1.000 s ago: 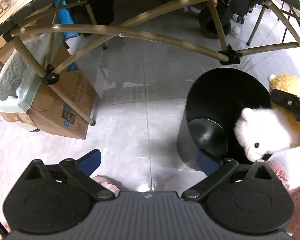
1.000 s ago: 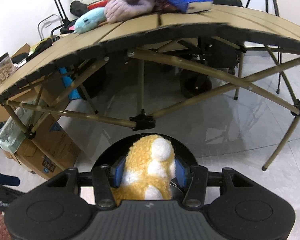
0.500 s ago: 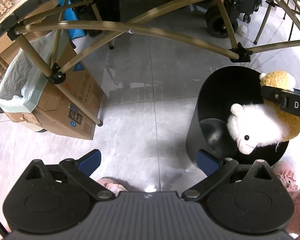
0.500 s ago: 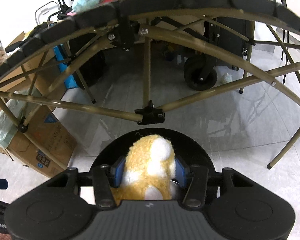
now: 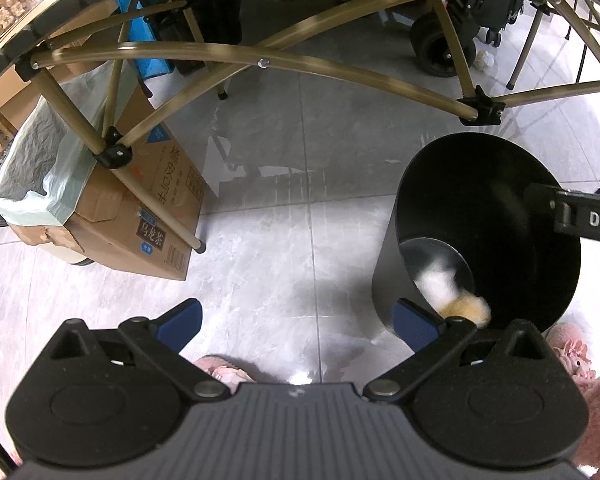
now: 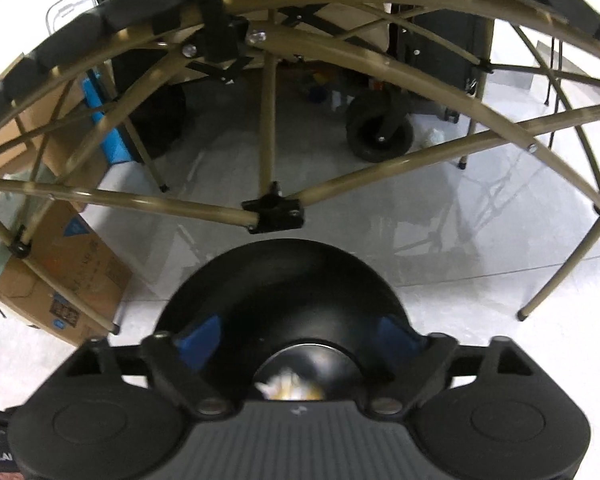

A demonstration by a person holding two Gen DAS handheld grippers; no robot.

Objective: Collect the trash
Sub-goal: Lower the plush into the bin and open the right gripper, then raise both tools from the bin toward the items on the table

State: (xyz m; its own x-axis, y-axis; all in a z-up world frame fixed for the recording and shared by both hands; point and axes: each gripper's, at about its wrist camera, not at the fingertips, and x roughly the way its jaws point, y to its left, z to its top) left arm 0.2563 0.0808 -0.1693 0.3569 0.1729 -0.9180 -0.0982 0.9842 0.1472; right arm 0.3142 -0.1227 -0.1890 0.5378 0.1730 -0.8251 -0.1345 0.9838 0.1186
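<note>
item: white-and-yellow plush toy (image 5: pixel 452 292), lying blurred at the bottom of black bin (image 5: pixel 440 184); right hand-held gripper (image 6: pixel 300 334) spread empty above it, left hand-held gripper (image 5: pixel 296 318) likewise apart; this deposit looks done.

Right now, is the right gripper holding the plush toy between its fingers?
No. The right gripper is open and empty, and the plush toy lies blurred at the bottom of the black bin.

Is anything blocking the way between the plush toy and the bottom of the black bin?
Nothing visible does. The plush toy is already down inside the black bin, blurred, and the right hand-held gripper hangs open above the bin's mouth, with nothing between its fingers.
</note>
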